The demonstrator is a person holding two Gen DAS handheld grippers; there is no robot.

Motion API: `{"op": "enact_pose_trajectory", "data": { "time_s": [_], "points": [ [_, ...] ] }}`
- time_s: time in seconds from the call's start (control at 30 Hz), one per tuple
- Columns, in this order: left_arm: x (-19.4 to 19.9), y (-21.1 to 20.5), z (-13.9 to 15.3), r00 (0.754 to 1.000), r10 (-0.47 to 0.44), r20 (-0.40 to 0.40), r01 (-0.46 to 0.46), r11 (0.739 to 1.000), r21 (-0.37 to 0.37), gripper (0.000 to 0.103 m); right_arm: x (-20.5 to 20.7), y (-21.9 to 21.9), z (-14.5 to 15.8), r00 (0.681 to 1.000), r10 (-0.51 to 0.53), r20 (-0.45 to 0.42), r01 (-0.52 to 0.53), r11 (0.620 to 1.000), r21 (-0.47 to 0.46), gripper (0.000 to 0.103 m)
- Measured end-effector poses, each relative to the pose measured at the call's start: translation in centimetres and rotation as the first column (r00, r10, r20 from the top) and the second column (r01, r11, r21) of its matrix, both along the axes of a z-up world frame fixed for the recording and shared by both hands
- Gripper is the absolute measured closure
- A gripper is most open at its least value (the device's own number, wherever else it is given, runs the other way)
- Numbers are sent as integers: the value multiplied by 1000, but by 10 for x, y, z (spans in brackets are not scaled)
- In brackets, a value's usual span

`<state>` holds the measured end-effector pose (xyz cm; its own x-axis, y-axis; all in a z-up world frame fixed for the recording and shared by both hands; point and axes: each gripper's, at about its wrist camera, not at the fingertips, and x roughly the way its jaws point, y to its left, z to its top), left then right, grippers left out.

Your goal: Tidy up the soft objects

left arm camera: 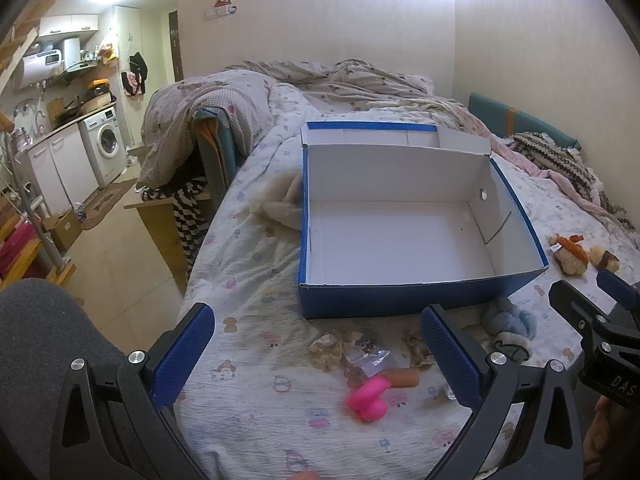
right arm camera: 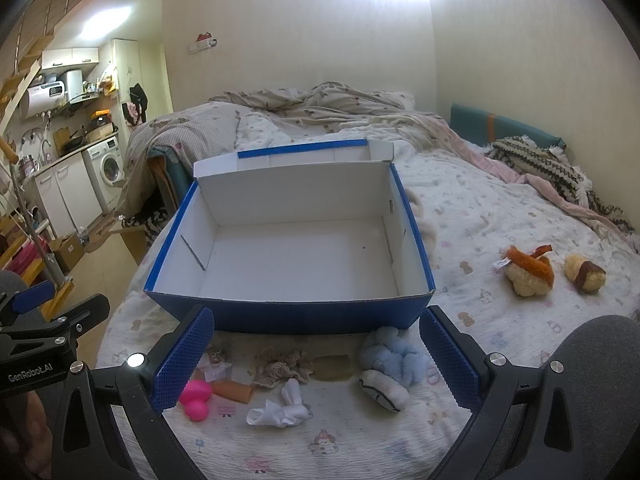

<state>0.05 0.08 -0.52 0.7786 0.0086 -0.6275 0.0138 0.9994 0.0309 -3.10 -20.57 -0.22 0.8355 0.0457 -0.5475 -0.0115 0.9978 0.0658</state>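
Right wrist view, going left to right: my left gripper [right arm camera: 48,312] is cut off at the frame edge, jaws wide. On the bed [right arm camera: 500,216], the pink toy [right arm camera: 195,398] hides partly behind my right gripper [right arm camera: 316,360], also wide and holding nothing. White cloth [right arm camera: 280,410] and blue plush [right arm camera: 394,354] lie before the empty blue box [right arm camera: 288,314]; two sushi plushies [right arm camera: 528,274] sit well apart, rightward.
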Motion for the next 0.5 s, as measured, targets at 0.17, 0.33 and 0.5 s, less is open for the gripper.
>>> {"op": "enact_pose_trajectory", "data": {
  "time_s": [0.17,0.33,0.5],
  "points": [
    [0,-1,1,1000,1,-2,-1,1000,3,0,-1,0,0,1000,1,0,-1,1000,-1,0],
    [1,0,0,1000,9,3,-9,1000,0,0,0,1,0,1000,0,-1,0,1000,-3,0],
    [3,3,-1,1000,15,-2,-15,1000,-6,0,0,1,0,1000,0,0,0,1000,-4,0]
  ]
}}
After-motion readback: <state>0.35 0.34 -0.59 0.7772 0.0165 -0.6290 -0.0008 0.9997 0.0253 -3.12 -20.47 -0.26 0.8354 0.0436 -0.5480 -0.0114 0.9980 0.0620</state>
